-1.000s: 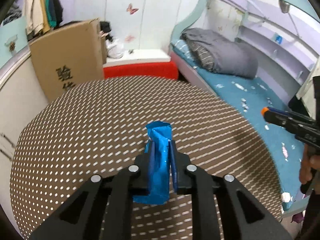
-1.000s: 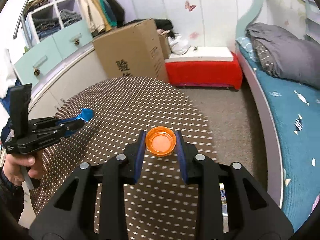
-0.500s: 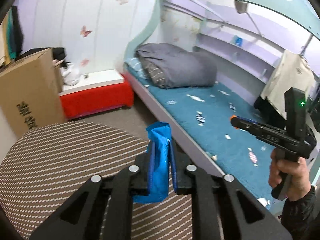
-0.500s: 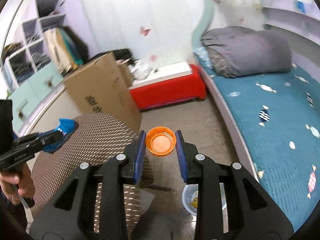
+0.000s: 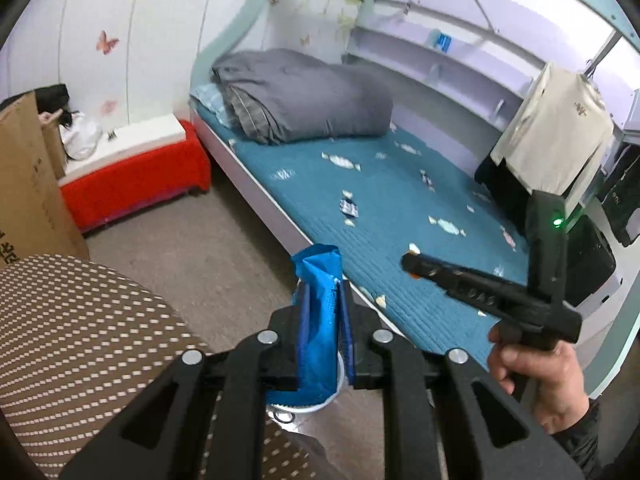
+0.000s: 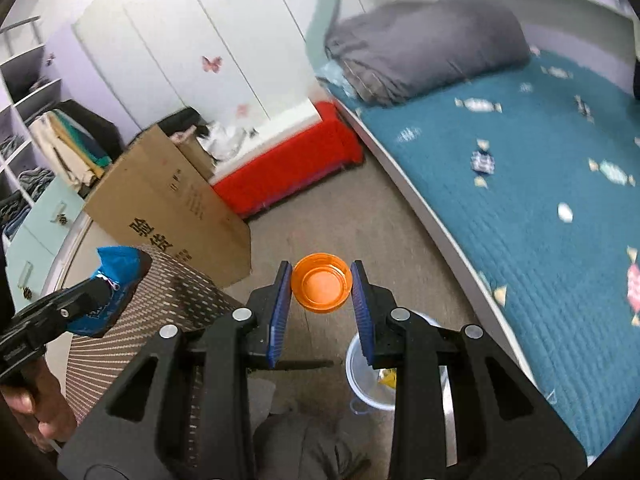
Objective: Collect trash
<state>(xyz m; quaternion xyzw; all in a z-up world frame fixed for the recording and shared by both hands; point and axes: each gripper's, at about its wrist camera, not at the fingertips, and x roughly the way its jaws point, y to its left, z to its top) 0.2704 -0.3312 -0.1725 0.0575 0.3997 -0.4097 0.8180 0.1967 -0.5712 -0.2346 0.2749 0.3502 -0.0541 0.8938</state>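
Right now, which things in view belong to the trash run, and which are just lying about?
Job:
- blue wrapper, clamped in left gripper
- orange cap, clamped in right gripper
- white bin on the floor, some trash inside

Lying about:
- cardboard box
- red bench
- grey duvet
- round table

The round table (image 5: 80, 320) has a brown dotted top. On the floor (image 6: 360, 216) stand a white bin (image 6: 362, 376), a cardboard box (image 6: 160, 200) and a red bench (image 6: 288, 168). The bed (image 5: 400, 208) carries a grey quilt (image 5: 304, 92).
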